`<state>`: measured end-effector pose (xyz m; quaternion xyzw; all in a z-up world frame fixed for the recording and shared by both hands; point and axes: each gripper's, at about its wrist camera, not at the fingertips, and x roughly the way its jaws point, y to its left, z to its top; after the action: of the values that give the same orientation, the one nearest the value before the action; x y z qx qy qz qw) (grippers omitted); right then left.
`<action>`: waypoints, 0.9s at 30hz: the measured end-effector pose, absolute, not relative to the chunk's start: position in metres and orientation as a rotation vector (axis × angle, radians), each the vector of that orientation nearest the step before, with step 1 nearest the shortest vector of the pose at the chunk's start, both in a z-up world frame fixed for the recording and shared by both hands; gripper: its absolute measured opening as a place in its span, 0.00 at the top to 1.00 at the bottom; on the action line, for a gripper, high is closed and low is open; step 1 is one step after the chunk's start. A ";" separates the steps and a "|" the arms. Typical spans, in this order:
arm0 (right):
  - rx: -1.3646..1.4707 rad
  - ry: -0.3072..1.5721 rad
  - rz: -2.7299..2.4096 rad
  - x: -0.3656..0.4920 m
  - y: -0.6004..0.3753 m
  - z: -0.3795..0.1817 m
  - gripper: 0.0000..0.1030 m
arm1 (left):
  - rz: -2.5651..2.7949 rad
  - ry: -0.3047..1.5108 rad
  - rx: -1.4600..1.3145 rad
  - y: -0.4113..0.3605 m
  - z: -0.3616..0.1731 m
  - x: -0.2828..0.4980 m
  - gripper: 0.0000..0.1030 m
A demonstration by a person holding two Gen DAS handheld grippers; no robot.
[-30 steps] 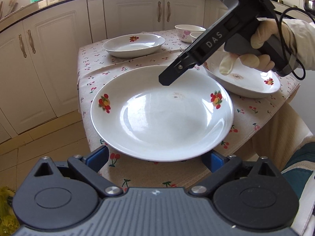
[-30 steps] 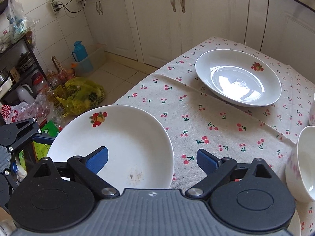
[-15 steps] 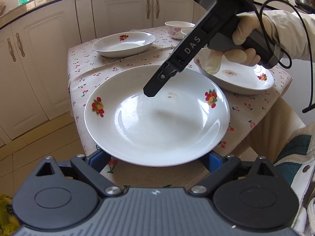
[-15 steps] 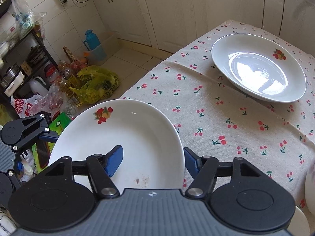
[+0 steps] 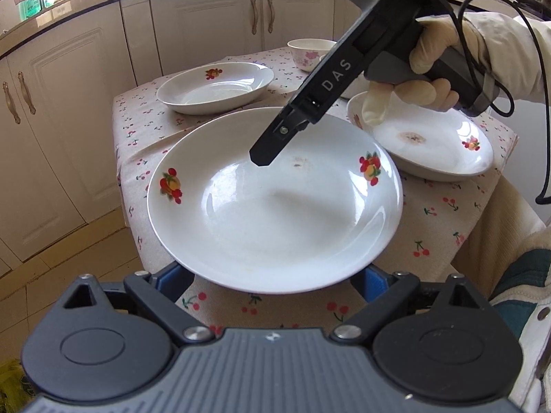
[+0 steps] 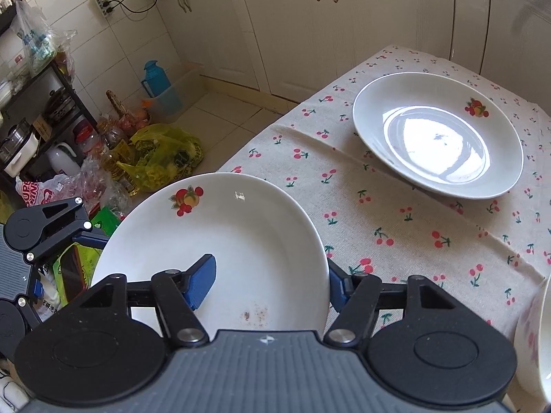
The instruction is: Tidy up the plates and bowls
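While my left gripper (image 5: 272,280) waits open under the near plate (image 5: 275,203) at centre frame, my right gripper (image 6: 270,280), jaws just closed, pinches its rim. I judge this the lift; next, stack it on another plate (image 6: 437,134), upper right. Round, face-up, no long axis.

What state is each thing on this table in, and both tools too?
Nearest plate: food-specked, gripped at its rim.
Far plate: empty, flat on the tablecloth.
Third plate: stained centre, on the tablecloth.
Pink-flowered bowl: upright.
Right tool: jaws just closed onto nearest plate's rim.
Left tool: open, jaws just narrowed, nothing gripped, plate's edge above.
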<state>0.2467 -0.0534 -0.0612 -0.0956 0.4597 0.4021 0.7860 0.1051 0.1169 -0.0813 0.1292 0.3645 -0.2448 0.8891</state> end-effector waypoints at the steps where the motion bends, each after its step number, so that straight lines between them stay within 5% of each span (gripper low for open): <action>1: -0.205 0.987 0.861 0.250 -0.054 -0.061 0.31 | -0.510 0.756 0.270 0.116 -0.081 0.110 0.07; 27: -0.206 0.978 0.765 0.295 -0.072 -0.073 0.31 | -0.553 0.754 0.276 0.100 -0.090 0.164 0.07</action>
<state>0.2950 -0.0724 -0.0727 -0.0962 0.4573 0.3577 0.8085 0.1635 0.0996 -0.0896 0.1326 0.3621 -0.2656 0.8836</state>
